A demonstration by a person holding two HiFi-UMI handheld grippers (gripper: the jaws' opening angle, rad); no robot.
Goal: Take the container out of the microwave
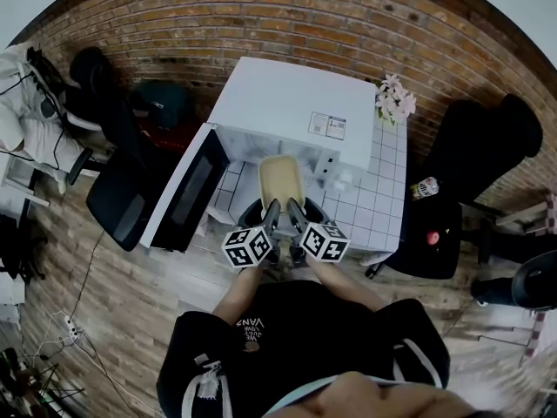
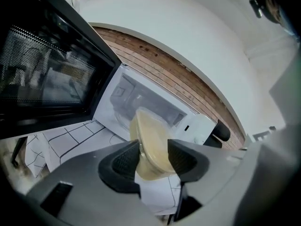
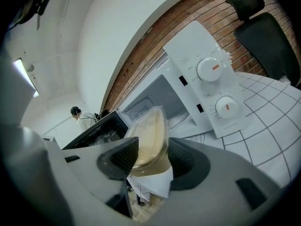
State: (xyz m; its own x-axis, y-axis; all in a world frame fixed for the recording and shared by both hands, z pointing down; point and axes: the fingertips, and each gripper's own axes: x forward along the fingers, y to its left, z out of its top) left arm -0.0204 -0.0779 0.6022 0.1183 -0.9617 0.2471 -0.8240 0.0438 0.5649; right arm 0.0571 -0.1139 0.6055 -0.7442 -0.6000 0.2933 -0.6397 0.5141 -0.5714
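Head view: one white microwave (image 1: 296,103) stands on the tiled table (image 1: 383,207), and its door (image 1: 187,190) is swung wide open. The single pale yellowish container (image 1: 281,179) hangs just in front of the microwave's mouth, outside the cavity. The left tool (image 1: 271,209) and the right tool (image 1: 294,209) are both at its near end.

Left gripper view: the left tool's jaws are clamped on the container's rim, with the microwave's cavity behind it.

Right gripper view: the right tool's jaws likewise pinch the rim. The microwave's two dials (image 3: 209,69) sit beside the opening.

The withdrawal looks almost done. Next, both tools should probably move together, keeping the container level, and set it down on the table in front of the microwave.
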